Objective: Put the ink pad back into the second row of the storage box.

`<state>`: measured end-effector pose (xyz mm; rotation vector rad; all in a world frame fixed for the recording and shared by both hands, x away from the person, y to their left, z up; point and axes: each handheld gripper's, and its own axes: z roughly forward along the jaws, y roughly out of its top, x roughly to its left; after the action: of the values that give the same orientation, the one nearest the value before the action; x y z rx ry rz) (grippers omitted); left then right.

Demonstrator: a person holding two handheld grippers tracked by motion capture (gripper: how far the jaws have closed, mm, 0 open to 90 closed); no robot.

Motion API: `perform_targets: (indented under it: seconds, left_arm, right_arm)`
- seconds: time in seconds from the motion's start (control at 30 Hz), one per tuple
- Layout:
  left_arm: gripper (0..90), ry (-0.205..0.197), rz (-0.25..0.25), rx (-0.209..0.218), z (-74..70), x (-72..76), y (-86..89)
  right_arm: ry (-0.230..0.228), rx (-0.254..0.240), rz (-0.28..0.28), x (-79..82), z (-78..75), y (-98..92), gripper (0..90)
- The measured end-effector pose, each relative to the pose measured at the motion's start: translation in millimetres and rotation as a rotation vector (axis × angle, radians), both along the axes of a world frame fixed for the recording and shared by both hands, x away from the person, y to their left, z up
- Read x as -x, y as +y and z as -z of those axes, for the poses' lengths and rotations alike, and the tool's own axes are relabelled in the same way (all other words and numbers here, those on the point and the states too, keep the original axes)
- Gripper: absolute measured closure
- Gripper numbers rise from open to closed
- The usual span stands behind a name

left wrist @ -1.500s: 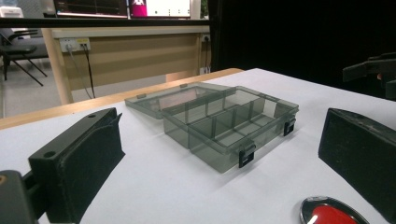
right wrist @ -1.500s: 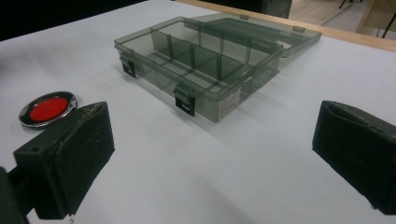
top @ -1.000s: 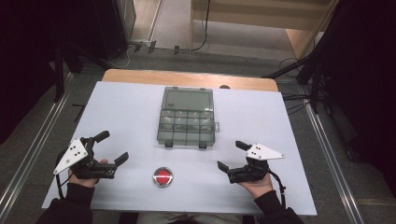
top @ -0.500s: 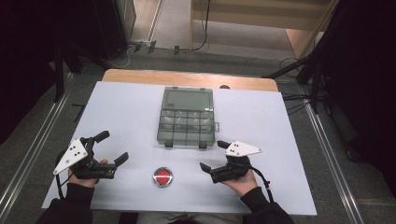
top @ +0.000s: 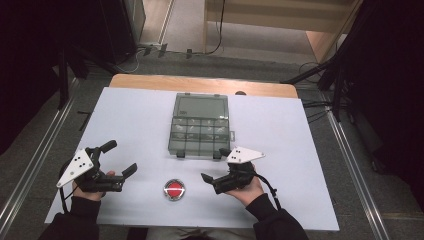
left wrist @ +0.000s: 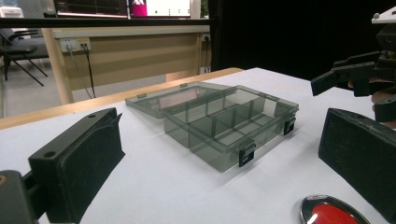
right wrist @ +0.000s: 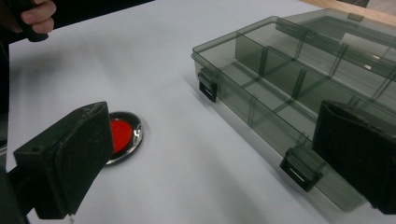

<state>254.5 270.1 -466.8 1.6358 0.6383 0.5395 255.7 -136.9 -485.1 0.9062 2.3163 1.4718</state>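
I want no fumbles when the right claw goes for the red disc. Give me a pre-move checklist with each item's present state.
1. Right claw open: ok, its jaws stand wide apart in its own view.
2. Red disc free to grasp: ok, it lies alone on the white table.
3. Right claw aimed at the disc: ok, it points toward it, apart from it.
4. Compartment box open: ok, lid folded back.
5. Compartments empty: ok, nothing seen inside.
6. Left claw out of the way: ok, open, well left of the disc.
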Motion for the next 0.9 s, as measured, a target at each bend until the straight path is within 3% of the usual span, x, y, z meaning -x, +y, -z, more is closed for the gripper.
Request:
perform_targets:
  seconds: [0.57,0.77,0.9]
  left_arm:
    - [0.0,0.002,0.004,0.000,0.1,0.0,-0.7]
    - [0.0,0.002,0.005,0.000,0.2,-0.3,-0.8]
    - [0.0,0.006,0.009,0.000,0.5,-0.3,-1.3]
  right_arm:
    - [0.003,0.051,-0.085,-7.6,-6.8,29.5,0.0]
    - [0.000,0.108,-0.119,-9.3,-5.1,42.9,0.0]
    - [0.006,0.120,-0.138,-10.4,-4.2,51.9,0.0]
